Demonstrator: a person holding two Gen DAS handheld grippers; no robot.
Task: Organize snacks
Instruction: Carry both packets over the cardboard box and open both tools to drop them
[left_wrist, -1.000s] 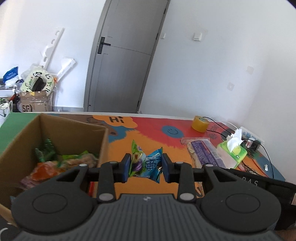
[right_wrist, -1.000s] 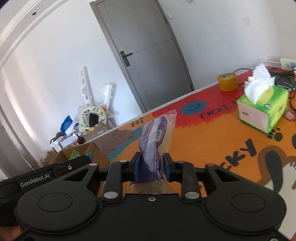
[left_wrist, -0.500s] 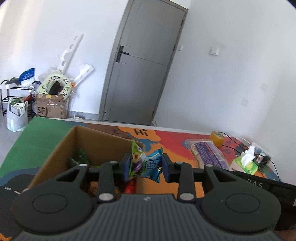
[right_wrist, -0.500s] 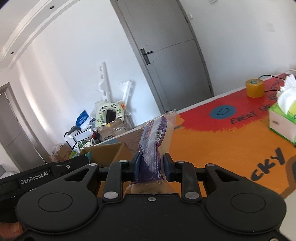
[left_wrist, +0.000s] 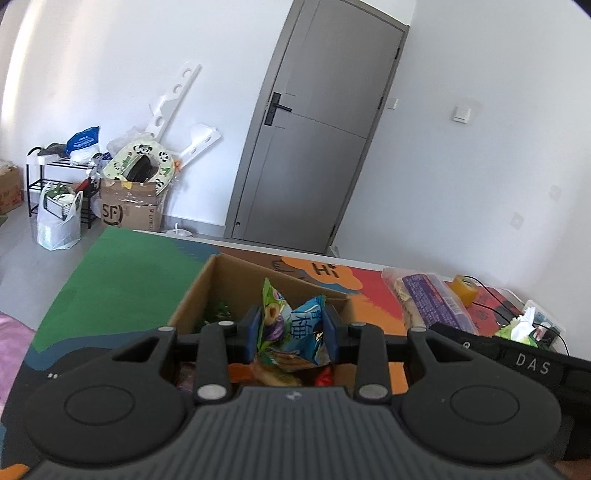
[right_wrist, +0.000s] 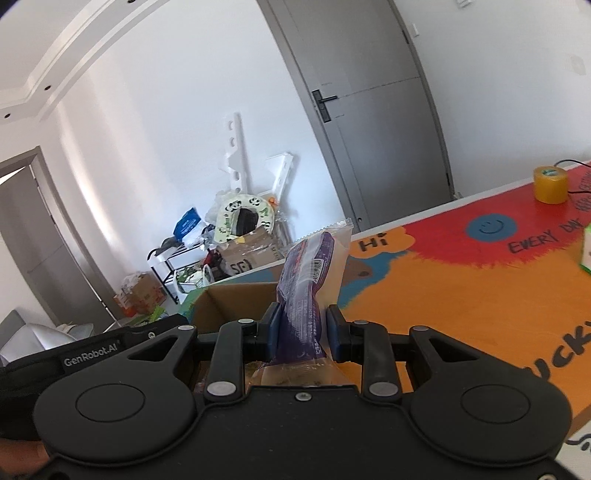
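My left gripper (left_wrist: 291, 332) is shut on a green packet and a blue packet (left_wrist: 308, 332) and holds them above the open cardboard box (left_wrist: 218, 280), which has several snack packets in it. My right gripper (right_wrist: 301, 332) is shut on a long purple-and-clear snack pack (right_wrist: 306, 280) and holds it upright, just right of the box (right_wrist: 229, 302). The purple pack also shows in the left wrist view (left_wrist: 428, 302), held by the right gripper at the box's right.
The colourful table mat (right_wrist: 461, 295) spreads to the right with a yellow tape roll (right_wrist: 550, 184) and a green tissue box (left_wrist: 517, 328) with cables. Beyond the table are a grey door (left_wrist: 317, 147), cartons and bags on the floor (left_wrist: 129, 210).
Both grippers have moved left with their packets. The left one now hangs over the box; the right one has come up beside the box's right wall.
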